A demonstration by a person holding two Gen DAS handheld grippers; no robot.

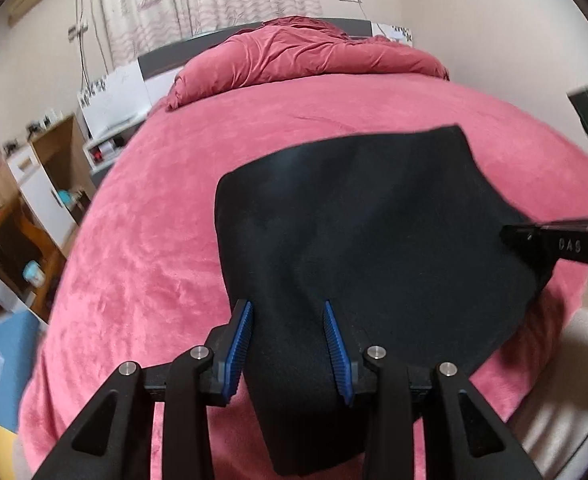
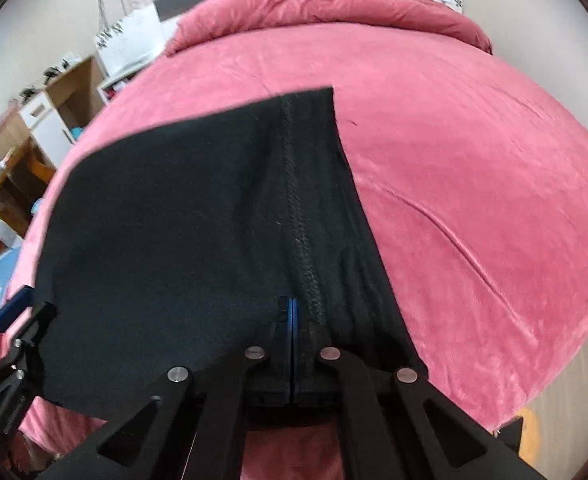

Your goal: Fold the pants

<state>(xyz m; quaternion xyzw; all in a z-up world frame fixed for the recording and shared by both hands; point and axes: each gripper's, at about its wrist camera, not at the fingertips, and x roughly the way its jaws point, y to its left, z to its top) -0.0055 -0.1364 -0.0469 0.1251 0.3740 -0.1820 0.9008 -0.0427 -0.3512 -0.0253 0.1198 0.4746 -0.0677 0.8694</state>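
Black pants (image 1: 366, 236) lie spread on a pink bed (image 1: 165, 240); they also show in the right wrist view (image 2: 181, 232) with a textured seam running toward me. My left gripper (image 1: 287, 320) is open, its blue pads on either side of the near edge of the pants, which hangs over the bed's front. My right gripper (image 2: 292, 314) is shut on the pants' near edge beside the seam. The right gripper also shows at the right edge of the left wrist view (image 1: 554, 246), on the pants' right side.
A rumpled pink duvet (image 1: 314, 52) lies at the head of the bed. Wooden shelves and a desk (image 1: 33, 200) stand along the left wall. The bed surface (image 2: 474, 184) right of the pants has a few creases. The left gripper shows at the lower left (image 2: 9, 344).
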